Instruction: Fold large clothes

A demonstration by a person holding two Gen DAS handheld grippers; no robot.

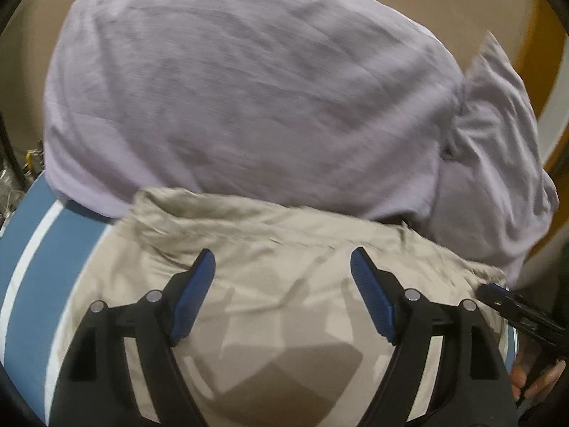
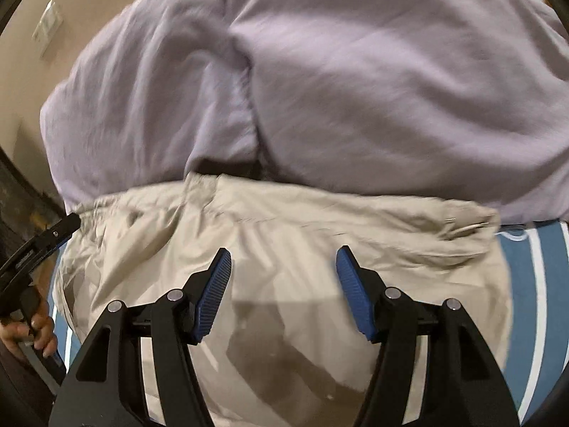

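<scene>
**Both grippers open above the beige garment**

The left gripper (image 1: 282,261) holds its blue-padded fingers (image 1: 199,288) wide apart, with nothing between them. The right gripper (image 2: 283,258) is likewise spread and empty. Both hang over a crumpled beige garment (image 1: 284,249) that lies on a blue-and-white striped bed cover (image 1: 32,259). The cover shows at the garment's left edge in the left wrist view and at its right edge in the right wrist view. Behind the garment, touching its far edge, sits a bulky lilac bundle of cloth (image 1: 249,89). Beyond that rises a plain beige wall (image 2: 42,89) with a pale wall plate (image 2: 48,26). A hand (image 2: 32,327) grips the left gripper's handle at the left edge of the right wrist view.
</scene>
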